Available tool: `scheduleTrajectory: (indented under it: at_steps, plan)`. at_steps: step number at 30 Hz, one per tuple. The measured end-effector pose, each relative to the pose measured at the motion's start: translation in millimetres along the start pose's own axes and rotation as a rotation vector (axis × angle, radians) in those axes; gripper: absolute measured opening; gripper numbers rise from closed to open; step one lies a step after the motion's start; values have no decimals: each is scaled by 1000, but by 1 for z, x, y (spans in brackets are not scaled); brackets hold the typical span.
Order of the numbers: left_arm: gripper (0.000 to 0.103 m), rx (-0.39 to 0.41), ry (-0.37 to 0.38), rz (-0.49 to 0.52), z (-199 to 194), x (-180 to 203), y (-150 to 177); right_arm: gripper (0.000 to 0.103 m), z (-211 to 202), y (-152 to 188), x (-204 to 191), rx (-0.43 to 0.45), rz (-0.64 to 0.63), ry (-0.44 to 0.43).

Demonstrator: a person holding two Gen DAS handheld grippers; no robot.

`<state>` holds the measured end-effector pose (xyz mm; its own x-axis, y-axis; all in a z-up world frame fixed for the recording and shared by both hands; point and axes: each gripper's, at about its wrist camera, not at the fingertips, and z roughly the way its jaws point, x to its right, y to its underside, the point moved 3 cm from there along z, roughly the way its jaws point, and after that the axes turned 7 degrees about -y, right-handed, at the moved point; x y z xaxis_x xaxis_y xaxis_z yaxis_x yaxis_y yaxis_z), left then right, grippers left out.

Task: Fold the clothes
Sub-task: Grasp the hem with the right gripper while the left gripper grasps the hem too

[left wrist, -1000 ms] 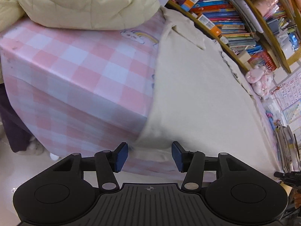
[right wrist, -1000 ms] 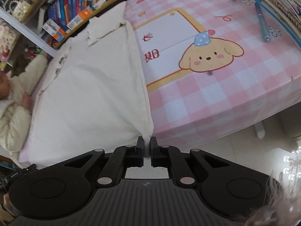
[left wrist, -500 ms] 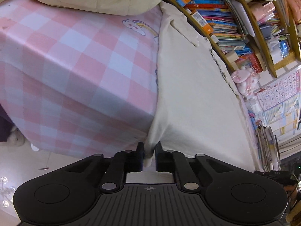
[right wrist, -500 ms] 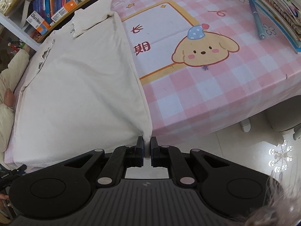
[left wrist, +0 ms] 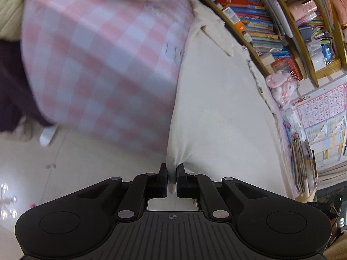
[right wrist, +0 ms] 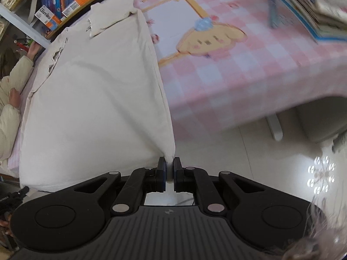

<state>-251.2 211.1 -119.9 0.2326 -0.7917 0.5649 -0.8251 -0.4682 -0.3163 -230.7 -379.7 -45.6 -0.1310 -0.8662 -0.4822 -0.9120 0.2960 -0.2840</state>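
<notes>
Cream collared cotton shirt (left wrist: pixel 219 99) lies mid-frame on pink checked tablecloth (right wrist: pixel 238 69); left gripper (left wrist: pixel 172 178) and right gripper (right wrist: pixel 169 173) each pinch a hem corner, now lifted past the table edge over open floor.

Table: pink checked tablecloth (right wrist: pixel 238 82), ahead of both grippers.
On it: cream shirt (right wrist: pixel 97 99) spread flat; books (right wrist: pixel 303 2) far right; pen (right wrist: pixel 272 10).
</notes>
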Motion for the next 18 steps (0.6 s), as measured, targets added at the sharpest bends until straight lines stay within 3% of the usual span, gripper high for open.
scheduleTrajectory:
  at_steps: [7,11,14,18]
  plan:
    - [6,-72,-60,-39,-15,-3,48,6,-20,41,31,-91,58,-38]
    - [6,-88,-58,-71,-28,1,64,6,-30,60,48,-138,90,-62]
    - [6,6,33,-103,-54,21,50,6,-43,68,54,-147,127,-117]
    - [6,190,170,-119,-88,53,11,6,-77,51,47,-5,200,-321]
